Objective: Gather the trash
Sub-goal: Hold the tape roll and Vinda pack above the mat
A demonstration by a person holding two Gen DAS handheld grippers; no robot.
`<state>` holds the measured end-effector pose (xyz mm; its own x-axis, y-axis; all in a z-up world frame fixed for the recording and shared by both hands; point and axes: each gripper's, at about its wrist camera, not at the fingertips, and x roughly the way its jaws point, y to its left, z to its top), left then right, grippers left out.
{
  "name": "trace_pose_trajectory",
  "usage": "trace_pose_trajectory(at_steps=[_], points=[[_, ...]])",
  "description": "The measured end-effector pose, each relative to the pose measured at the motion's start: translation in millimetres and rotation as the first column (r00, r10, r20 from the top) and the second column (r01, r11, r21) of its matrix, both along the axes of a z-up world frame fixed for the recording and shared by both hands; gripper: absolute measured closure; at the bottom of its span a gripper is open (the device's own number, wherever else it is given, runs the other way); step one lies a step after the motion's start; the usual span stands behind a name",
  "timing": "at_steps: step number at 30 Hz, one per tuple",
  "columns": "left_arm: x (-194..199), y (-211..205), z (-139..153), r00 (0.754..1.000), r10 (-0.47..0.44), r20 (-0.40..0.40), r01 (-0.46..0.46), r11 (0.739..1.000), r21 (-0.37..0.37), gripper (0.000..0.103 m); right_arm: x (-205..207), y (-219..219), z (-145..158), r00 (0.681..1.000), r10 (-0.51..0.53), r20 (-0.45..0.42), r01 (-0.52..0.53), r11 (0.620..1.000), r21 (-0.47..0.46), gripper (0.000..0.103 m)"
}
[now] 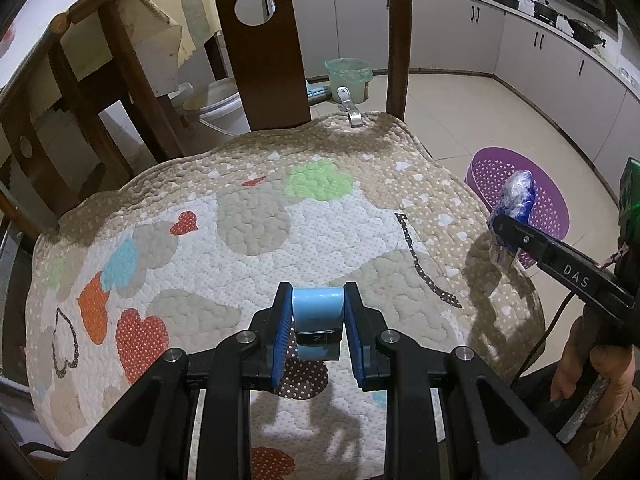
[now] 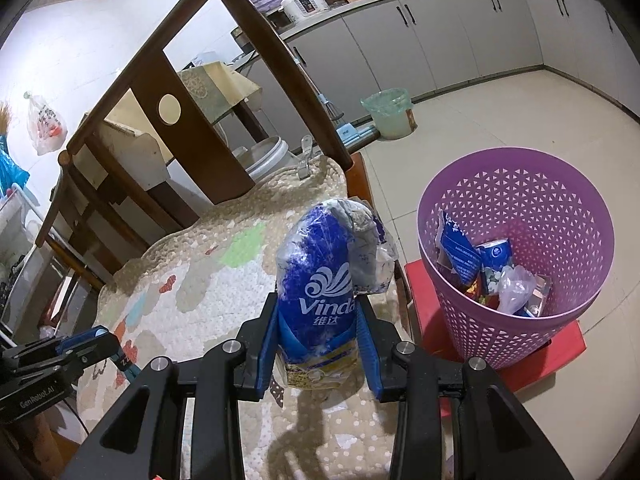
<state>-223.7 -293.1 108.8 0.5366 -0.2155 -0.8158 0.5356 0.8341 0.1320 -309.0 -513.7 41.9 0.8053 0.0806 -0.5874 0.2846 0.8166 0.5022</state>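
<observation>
In the left wrist view, the left gripper (image 1: 318, 320) is closed on a small light-blue box (image 1: 318, 312), its blue pads pressing both sides, above a quilted heart-pattern cushion (image 1: 248, 216) that covers the seat of a dark wooden chair (image 1: 260, 60). A metal clip (image 1: 350, 110) sits at the cushion's far edge beside the backrest slat. Behind the chair stand a white lidded bucket (image 1: 218, 106), partly hidden by the slat, and a bin lined with a green bag (image 1: 348, 78) on the tiled floor. At the right edge the right gripper (image 1: 505, 224) comes in side-on, holding a blue and white plastic wrapper (image 1: 514, 208) in front of a purple perforated basket (image 1: 486, 166); much of the basket is covered by the wrapper and the gripper's arm, and a hand (image 1: 592, 364) grasps the handle below. In the right wrist view, the right gripper (image 2: 318, 332) is clamped narrowly on the crumpled wrapper (image 2: 320, 272), printed "Vinda", which stands up between the pads over the cushion's edge (image 2: 192, 280). Just to the right, the purple basket (image 2: 516, 200) stands on a red stool (image 2: 552, 356), with a blue carton (image 2: 460, 248), a clear plastic bag (image 2: 516, 288) and other scraps inside, too jumbled to identify. The left gripper (image 2: 98, 336) shows at the lower left, cut off by the frame, so that its grip cannot be made out from here.
</observation>
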Motion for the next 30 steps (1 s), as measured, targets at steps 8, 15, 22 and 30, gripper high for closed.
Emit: trace_pose_trajectory(at_steps=[8,15,22,30], points=[[1,-3,-5,1.000,0.005,0.010,-0.006,1.000,0.030,0.079,-1,-1,0,1.000,-0.005,-0.004,0.005,1.000,0.002,0.064],[0,-4,-7,1.000,0.004,0.011,-0.004,0.999,0.041,0.079,-2,-3,-1,1.000,-0.009,-0.004,0.009,1.000,0.006,0.064],[0,-6,-13,1.000,0.002,0.001,-0.002,0.999,0.049,0.079,-2,-4,-1,1.000,-0.009,-0.008,0.009,1.000,0.009,0.064],[1,-8,-17,1.000,0.002,-0.007,-0.001,0.998,0.056,0.079,-3,-3,-2,1.000,-0.013,-0.011,0.013,1.000,0.013,0.063]])
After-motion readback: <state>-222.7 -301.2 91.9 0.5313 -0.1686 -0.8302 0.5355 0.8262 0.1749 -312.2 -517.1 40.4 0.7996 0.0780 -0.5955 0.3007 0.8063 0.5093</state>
